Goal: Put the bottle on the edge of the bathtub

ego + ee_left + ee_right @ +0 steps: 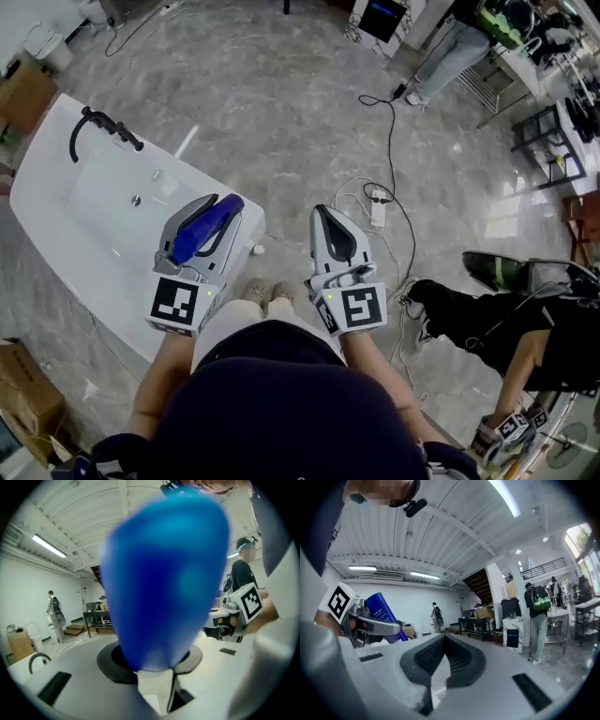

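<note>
A blue bottle (208,228) lies between the fingers of my left gripper (217,217), which is shut on it and held over the near right corner of the white bathtub (56,178). In the left gripper view the bottle (164,573) fills most of the picture and its lower end sits in the dark pads. My right gripper (330,225) hangs beside it over the floor, its jaws shut with nothing between them. From the right gripper view (443,660) the bottle (382,613) shows at the left, tilted up.
A black faucet (101,125) stands at the tub's far end, with a drain (136,200) in the basin. White cables and a power strip (378,204) lie on the marble floor to the right. A person (511,323) crouches at the right. Cardboard boxes (25,92) stand at the left.
</note>
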Demonstrator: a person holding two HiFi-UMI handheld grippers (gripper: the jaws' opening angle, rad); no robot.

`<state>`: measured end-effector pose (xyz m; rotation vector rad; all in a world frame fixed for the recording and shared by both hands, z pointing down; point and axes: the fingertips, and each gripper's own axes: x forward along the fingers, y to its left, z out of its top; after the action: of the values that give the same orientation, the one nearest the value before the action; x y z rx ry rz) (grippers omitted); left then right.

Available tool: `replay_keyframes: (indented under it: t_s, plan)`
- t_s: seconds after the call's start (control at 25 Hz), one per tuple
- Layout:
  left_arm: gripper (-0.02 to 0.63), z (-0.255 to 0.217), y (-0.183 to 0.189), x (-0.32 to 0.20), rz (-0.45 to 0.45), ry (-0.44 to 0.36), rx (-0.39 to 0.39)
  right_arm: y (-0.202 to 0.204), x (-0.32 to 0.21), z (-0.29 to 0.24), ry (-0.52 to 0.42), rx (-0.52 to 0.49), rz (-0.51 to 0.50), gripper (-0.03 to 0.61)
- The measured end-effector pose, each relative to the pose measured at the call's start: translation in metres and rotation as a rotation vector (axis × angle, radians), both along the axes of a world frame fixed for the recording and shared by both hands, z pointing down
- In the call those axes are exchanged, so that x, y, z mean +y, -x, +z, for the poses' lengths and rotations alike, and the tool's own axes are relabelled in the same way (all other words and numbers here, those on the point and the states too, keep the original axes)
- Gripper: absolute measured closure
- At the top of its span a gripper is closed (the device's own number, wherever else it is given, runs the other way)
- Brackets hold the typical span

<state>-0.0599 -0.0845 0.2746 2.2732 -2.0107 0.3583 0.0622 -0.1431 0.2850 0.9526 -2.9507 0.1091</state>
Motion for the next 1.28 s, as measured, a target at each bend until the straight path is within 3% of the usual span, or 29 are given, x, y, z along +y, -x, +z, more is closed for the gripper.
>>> replay_keyframes:
  t_s: [0.24,0.48,0.96,1.28]
  plan:
    - [0.465,0.003,0.054,0.045,-0.217,0.032,-0.013,0.063,0.020,0.000,0.005,0.012,-0.214,0.578]
    - [0.465,0.012,0.090,0.071,-0.304,0.053,-0.020,0.104,0.035,0.006,0.006,0.028,-0.299,0.578]
    - [0.465,0.042,0.095,0.039,-0.242,0.074,0.003,0.110,0.012,0.039,0.005,0.085,-0.265,0.578]
    - [0.465,0.096,0.100,0.004,-0.142,0.151,-0.020,0.126,-0.009,0.086,0.025,0.121,-0.242,0.578]
